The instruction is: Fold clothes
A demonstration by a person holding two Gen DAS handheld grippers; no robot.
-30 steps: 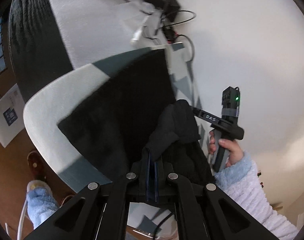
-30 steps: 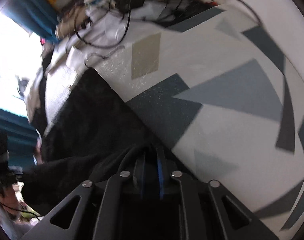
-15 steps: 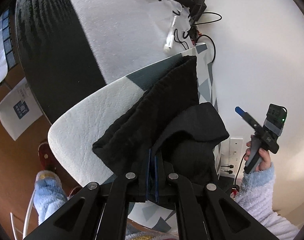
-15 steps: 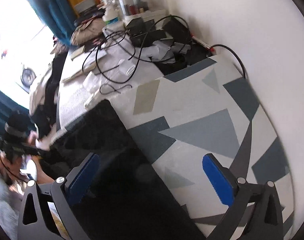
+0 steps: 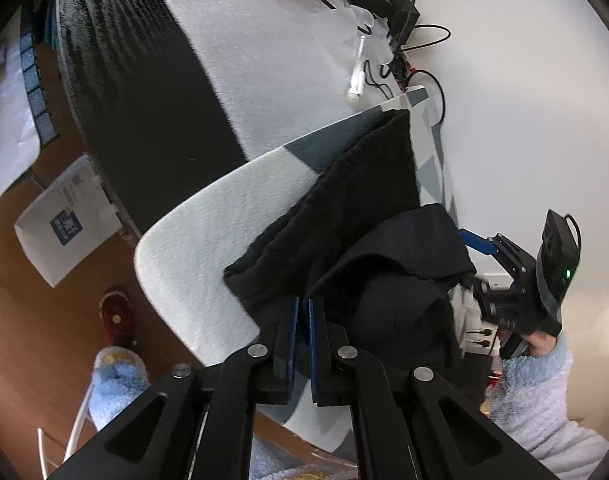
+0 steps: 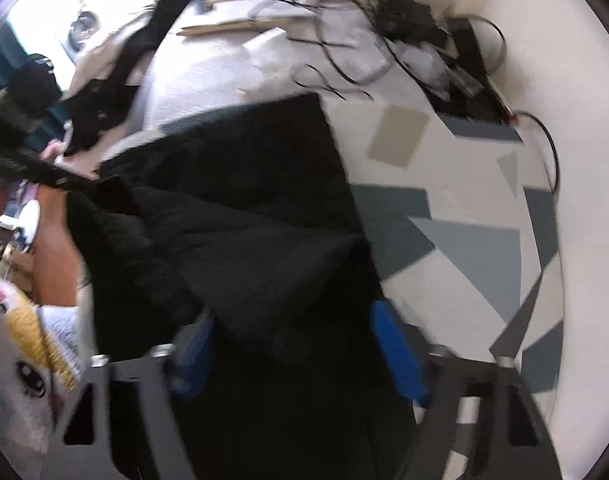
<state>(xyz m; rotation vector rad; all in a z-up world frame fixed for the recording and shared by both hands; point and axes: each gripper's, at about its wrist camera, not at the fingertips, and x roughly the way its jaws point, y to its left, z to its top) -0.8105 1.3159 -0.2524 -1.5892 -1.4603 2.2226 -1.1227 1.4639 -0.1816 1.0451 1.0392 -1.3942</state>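
Worktop: one, pale grey with a broad dark ribbed band along its outer edge; that edge drops to the brown floor.

Mat: one, white with grey and blue triangles, lying on the worktop against the wall. Its rounded near corner overhangs the worktop edge. Bare mat shows on both sides of the garment: a white stretch toward the floor side, and the patterned stretch between the garment and the wall.

Garment: one, black and fuzzy, lying on the mat in a long strip running away from the near corner. Its near end is lifted and bunched into a fold above the mat.

Left tool: one, blue pads pressed almost together, clenched on the near edge of the garment at the mat's near corner.

Right tool: one, blue pads spread wide, released, with the bunched garment lying between and over them; blurred. From the left camera it sits on the wall side of the garment, held by a hand in a pale blue fleece sleeve.

Cables: a tangle, uncounted, at the far end of the worktop beyond the mat.

Paper sheet: one, on the floor below the worktop edge.

Pen-like white stick: one, on the worktop just beyond the mat's far edge.
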